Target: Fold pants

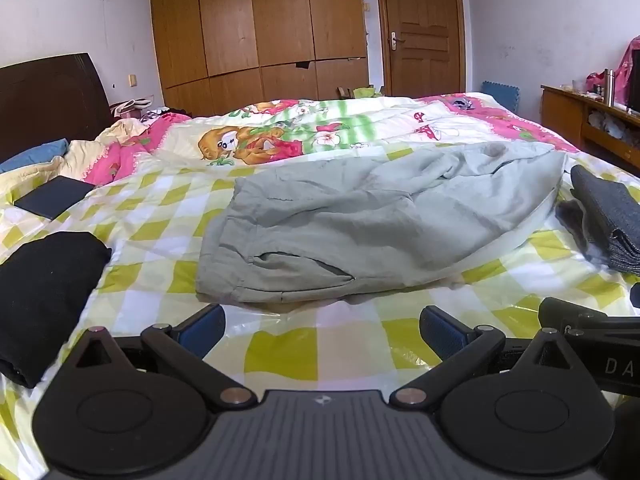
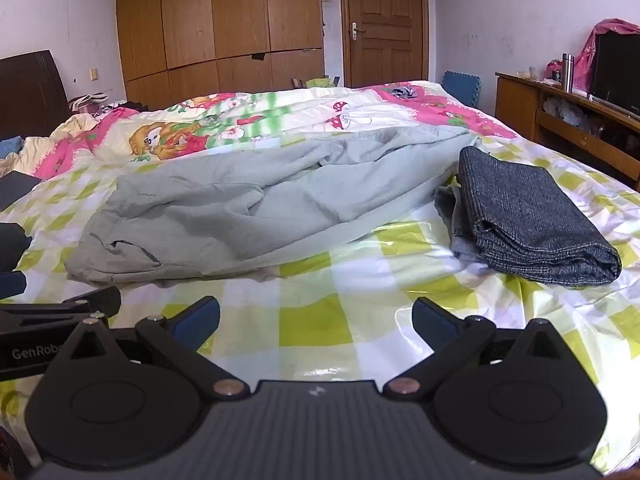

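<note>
Rumpled light grey pants (image 1: 360,220) (image 2: 248,208) lie across the chequered plastic sheet (image 1: 320,344) (image 2: 340,312) on the bed, waistband toward the near left, legs running back to the right. My left gripper (image 1: 322,330) hovers just short of the waistband, jaws wide open, nothing between the blue pads (image 1: 202,330). My right gripper (image 2: 316,322) is also open and empty, a little short of the pants' near edge. Each gripper's body shows at the edge of the other's view.
A folded dark grey garment (image 2: 528,224) (image 1: 608,220) lies right of the pants. A folded black garment (image 1: 40,296) sits at the near left, a dark flat item (image 1: 52,198) behind it. A colourful quilt (image 1: 320,128) covers the far bed. A wooden cabinet (image 2: 568,116) stands right.
</note>
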